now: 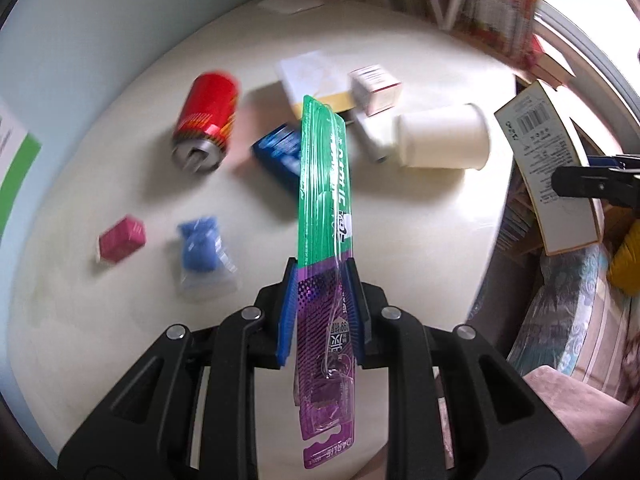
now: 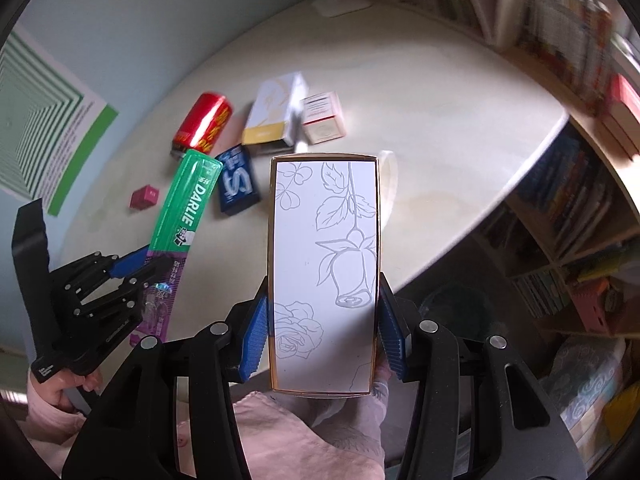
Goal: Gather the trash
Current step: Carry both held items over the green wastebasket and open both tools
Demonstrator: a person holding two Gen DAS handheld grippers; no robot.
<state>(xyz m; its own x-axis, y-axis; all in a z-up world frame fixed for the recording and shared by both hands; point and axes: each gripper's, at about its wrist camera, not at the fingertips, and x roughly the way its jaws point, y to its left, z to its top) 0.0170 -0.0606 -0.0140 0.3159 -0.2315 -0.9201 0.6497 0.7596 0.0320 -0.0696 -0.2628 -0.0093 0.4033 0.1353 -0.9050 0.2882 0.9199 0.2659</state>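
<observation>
Tools both loaded, lifted clear of worktop [image 1: 400, 220] for carry-off: left tool [image 1: 322, 280] clenched on Darlie toothbrush pack [image 1: 324, 184], right tool [image 2: 323, 320] gripping rose-print box [image 2: 324, 272] by its sides; beyond, red can [image 1: 206, 120], blue box [image 2: 237, 180], paper cup [image 1: 444, 136] etc. lie uncollected.

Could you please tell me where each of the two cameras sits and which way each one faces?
Left wrist view: sits on the left claw, looking steeply down along the green toothbrush pack it grips, over the table; only that claw's own fingers show.
Right wrist view: sits on the right claw, looking down past its rose-printed box; a hand shows.
Shared: the red can, blue box, and toothbrush pack; each view catches the other claw.
</observation>
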